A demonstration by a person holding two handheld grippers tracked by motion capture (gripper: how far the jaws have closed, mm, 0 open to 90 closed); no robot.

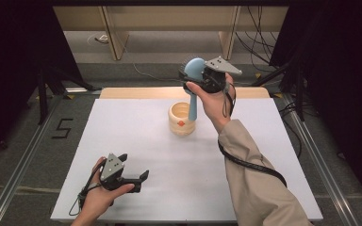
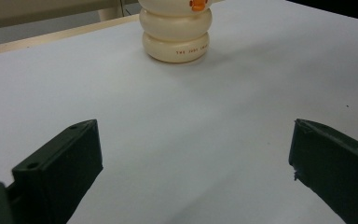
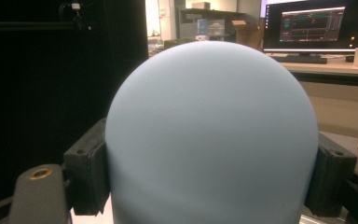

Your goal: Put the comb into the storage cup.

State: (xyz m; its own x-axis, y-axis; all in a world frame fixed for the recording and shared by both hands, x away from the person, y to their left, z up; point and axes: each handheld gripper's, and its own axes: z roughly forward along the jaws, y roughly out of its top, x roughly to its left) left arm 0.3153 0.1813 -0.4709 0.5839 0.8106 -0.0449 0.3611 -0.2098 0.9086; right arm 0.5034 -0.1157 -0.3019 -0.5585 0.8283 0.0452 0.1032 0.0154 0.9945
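A light blue hairbrush hangs upright above the table's far middle, its head up and its handle pointing down. My right gripper is shut on the rounded head, a black pad pressed to each side. The handle's lower end overlaps the right rim of a cream ribbed cup; I cannot tell whether it touches. The cup carries an orange mark and red lettering. My left gripper rests low at the near left of the white table, jaws wide open with nothing between them, pointing toward the cup.
A wooden strip runs along the table's far edge. Black stand legs and cables sit on the floor to both sides and behind. A desk with a lit monitor stands beyond the brush.
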